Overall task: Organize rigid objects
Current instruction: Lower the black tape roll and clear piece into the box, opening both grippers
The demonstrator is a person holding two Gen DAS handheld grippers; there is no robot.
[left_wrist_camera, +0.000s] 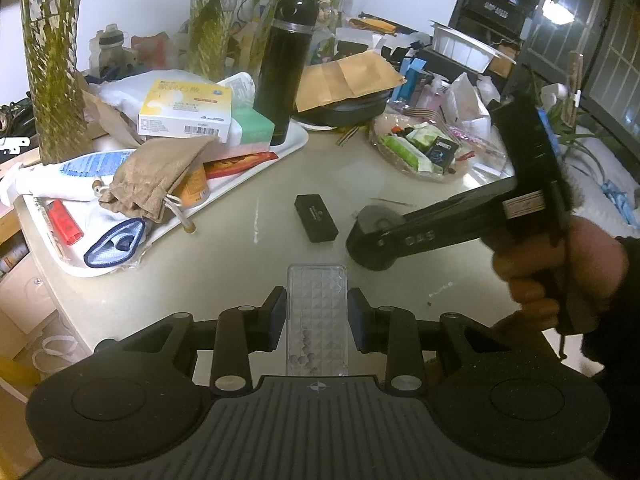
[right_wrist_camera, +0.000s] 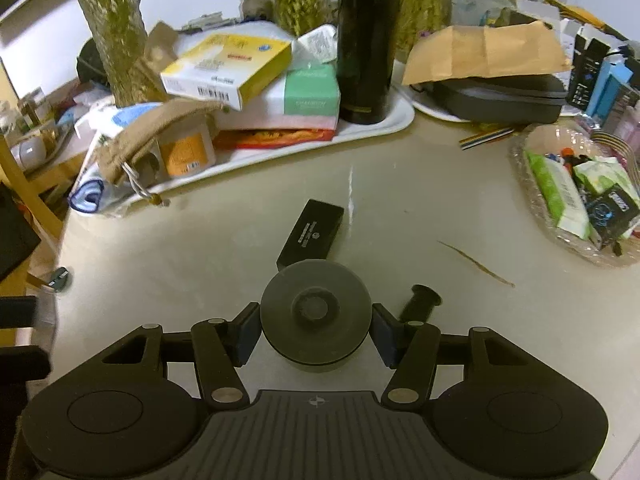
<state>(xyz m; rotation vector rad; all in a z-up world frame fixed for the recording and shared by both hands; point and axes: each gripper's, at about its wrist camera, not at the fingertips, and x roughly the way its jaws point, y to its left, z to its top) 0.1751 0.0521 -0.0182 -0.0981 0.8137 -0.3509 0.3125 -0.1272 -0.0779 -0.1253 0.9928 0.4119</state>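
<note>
In the left wrist view a clear faceted plastic box [left_wrist_camera: 317, 316] with small dark beads inside lies between the fingers of my left gripper [left_wrist_camera: 317, 318]; the pads stand just off its sides. In the right wrist view a round dark grey lidded case [right_wrist_camera: 316, 316] sits between the fingers of my right gripper [right_wrist_camera: 316, 330], with small gaps at both pads. A small black rectangular box [right_wrist_camera: 311, 236] lies on the table just beyond it; it also shows in the left wrist view [left_wrist_camera: 316, 218]. The right gripper body [left_wrist_camera: 460, 220] shows at right in the left view.
A white tray [right_wrist_camera: 384, 128] at the back left holds a tan pouch [right_wrist_camera: 156, 136], a yellow box [right_wrist_camera: 228, 68], a tissue pack and a black flask [right_wrist_camera: 368, 40]. A clear basket [right_wrist_camera: 576, 200] of packets stands at right. A thin stick [right_wrist_camera: 476, 264] and a black peg [right_wrist_camera: 420, 300] lie on the table.
</note>
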